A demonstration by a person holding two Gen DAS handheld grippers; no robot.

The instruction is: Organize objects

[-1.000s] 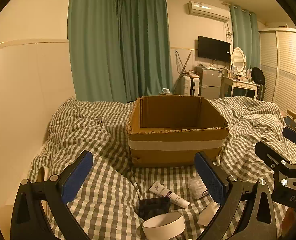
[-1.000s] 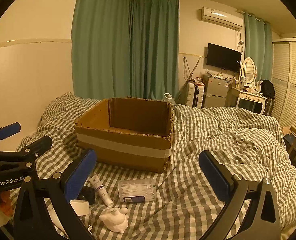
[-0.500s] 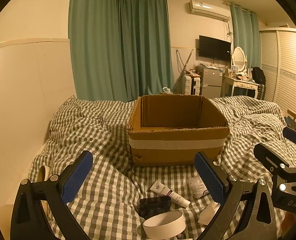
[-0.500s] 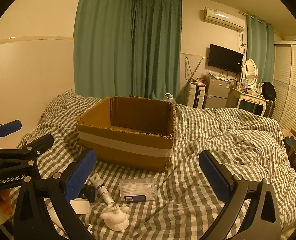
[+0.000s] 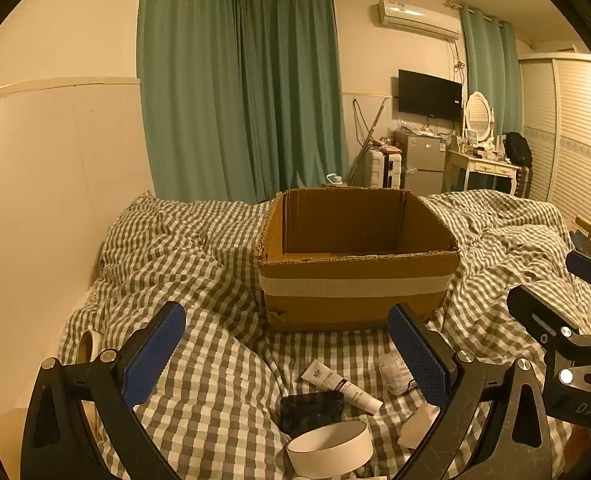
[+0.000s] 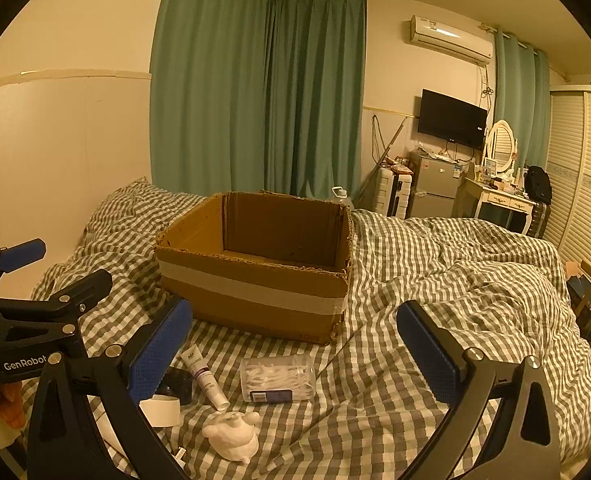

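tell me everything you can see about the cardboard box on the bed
The cardboard box is brown corrugated card, open at the top with no flaps standing and ragged, worn rims. A pale tape band runs round its outer walls. What shows of its inside looks empty. It sits upright on the gray-and-white checked duvet, beyond the small items lying in front of it. Nothing but the bedding touches it, and neither tool is near it.
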